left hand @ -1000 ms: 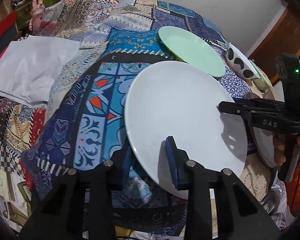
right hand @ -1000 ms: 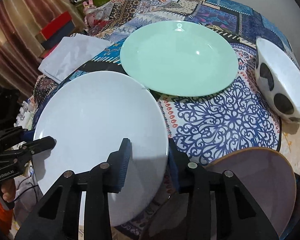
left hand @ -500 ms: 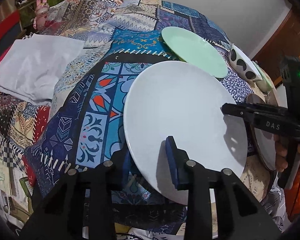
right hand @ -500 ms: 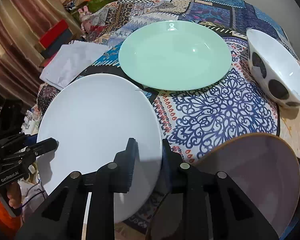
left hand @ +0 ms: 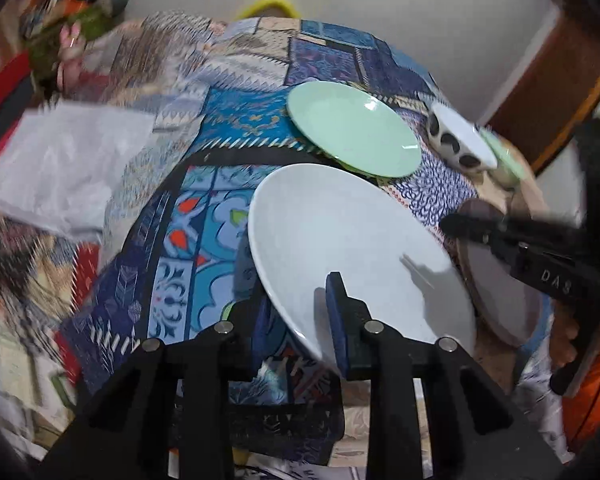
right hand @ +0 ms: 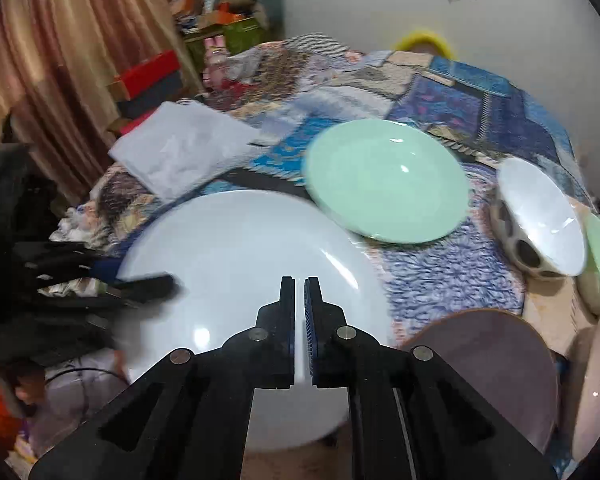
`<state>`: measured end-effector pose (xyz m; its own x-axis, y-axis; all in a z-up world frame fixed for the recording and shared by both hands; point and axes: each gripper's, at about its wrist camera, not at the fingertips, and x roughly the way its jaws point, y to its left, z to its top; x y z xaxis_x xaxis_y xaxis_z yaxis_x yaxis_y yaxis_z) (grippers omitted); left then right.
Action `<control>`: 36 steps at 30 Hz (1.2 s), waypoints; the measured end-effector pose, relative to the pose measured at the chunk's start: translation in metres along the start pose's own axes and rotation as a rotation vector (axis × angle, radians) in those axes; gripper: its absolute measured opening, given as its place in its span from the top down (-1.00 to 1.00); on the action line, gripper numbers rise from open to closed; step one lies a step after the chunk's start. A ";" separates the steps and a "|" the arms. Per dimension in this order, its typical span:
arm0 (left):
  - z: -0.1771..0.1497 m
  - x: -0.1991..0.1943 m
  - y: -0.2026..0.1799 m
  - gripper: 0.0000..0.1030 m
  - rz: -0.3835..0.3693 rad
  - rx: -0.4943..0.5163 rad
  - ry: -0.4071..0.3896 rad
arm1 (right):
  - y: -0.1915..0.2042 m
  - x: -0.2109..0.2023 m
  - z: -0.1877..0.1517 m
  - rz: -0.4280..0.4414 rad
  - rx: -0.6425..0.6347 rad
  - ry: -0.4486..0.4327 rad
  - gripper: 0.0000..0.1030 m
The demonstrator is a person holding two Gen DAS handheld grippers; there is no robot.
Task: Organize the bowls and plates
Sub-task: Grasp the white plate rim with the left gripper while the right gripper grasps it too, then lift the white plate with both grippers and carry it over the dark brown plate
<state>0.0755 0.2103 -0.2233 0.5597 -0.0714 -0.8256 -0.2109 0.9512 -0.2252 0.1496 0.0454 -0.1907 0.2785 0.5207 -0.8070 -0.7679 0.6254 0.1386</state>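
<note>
Left gripper (left hand: 296,320) pinched the white plate (left hand: 352,248) at its near rim — plate tilted above the quilt; right gripper (right hand: 299,320) nearly closed, empty; green plate (left hand: 354,134) lay just beyond.

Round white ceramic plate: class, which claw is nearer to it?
Left. The left claw straddles the round white ceramic plate at its near rim; the right claw, nearly closed, hangs above its opposite side.

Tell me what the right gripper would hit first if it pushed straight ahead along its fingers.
Probably nothing at once: the right gripper hangs over the white plate, so it would skim that plate's face. Beyond lies the mint green plate, the likeliest first contact, though depth is unclear.
</note>
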 end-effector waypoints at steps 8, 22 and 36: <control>-0.012 0.025 0.022 0.50 0.039 -0.076 0.064 | -0.048 0.014 -0.003 -0.034 0.135 0.058 0.58; -0.020 0.023 0.018 0.49 0.021 -0.046 0.064 | -0.064 0.051 -0.002 -0.029 0.135 0.186 0.51; -0.033 0.012 0.037 0.49 0.059 -0.074 0.064 | -0.042 0.042 -0.025 0.073 0.157 0.204 0.47</control>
<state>0.0483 0.2343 -0.2588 0.4929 -0.0368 -0.8693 -0.3024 0.9296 -0.2108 0.1795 0.0262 -0.2443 0.0918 0.4499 -0.8884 -0.6783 0.6814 0.2750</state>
